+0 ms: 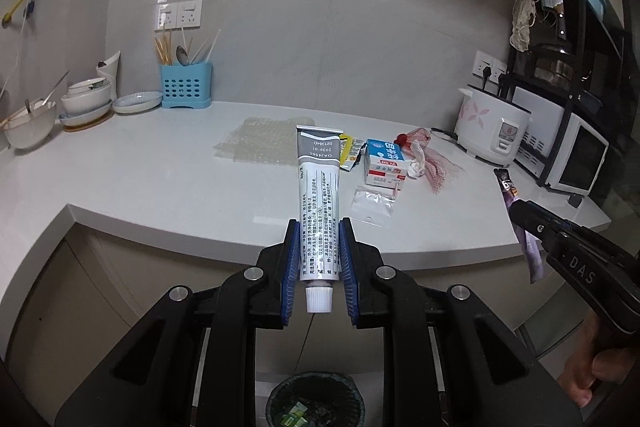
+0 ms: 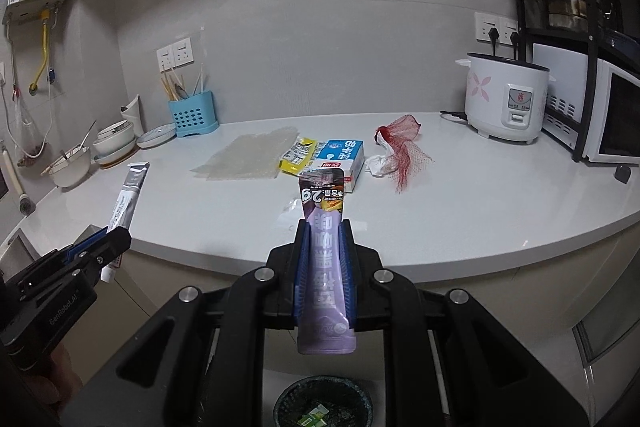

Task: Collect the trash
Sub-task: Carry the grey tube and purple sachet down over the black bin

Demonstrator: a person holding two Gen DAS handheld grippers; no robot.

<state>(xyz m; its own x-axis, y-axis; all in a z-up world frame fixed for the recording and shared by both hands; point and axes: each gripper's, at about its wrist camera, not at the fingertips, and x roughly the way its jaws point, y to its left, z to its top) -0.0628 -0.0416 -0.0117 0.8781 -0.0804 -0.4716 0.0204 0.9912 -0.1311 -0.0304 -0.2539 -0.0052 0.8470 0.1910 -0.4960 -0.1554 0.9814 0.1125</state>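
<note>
My left gripper (image 1: 319, 227) is shut on a white and grey tube (image 1: 318, 195) with its cap pointing back, held in front of the counter edge above a dark trash bin (image 1: 316, 401). My right gripper (image 2: 324, 227) is shut on a purple snack pouch (image 2: 325, 251), also over the bin (image 2: 323, 403). The pouch shows at the right of the left wrist view (image 1: 520, 223), the tube at the left of the right wrist view (image 2: 128, 199). On the counter lie bubble wrap (image 2: 248, 157), a yellow wrapper (image 2: 298, 155), a blue-white carton (image 2: 340, 157), a red net with crumpled tissue (image 2: 396, 151) and a small clear bag (image 1: 372, 201).
White counter (image 2: 480, 211) with bowls and plates (image 1: 86, 103) at far left, a blue utensil holder (image 1: 185, 85), a rice cooker (image 2: 506, 97) and a microwave (image 2: 612, 119) on a black rack at right. Cabinet fronts lie below the counter edge.
</note>
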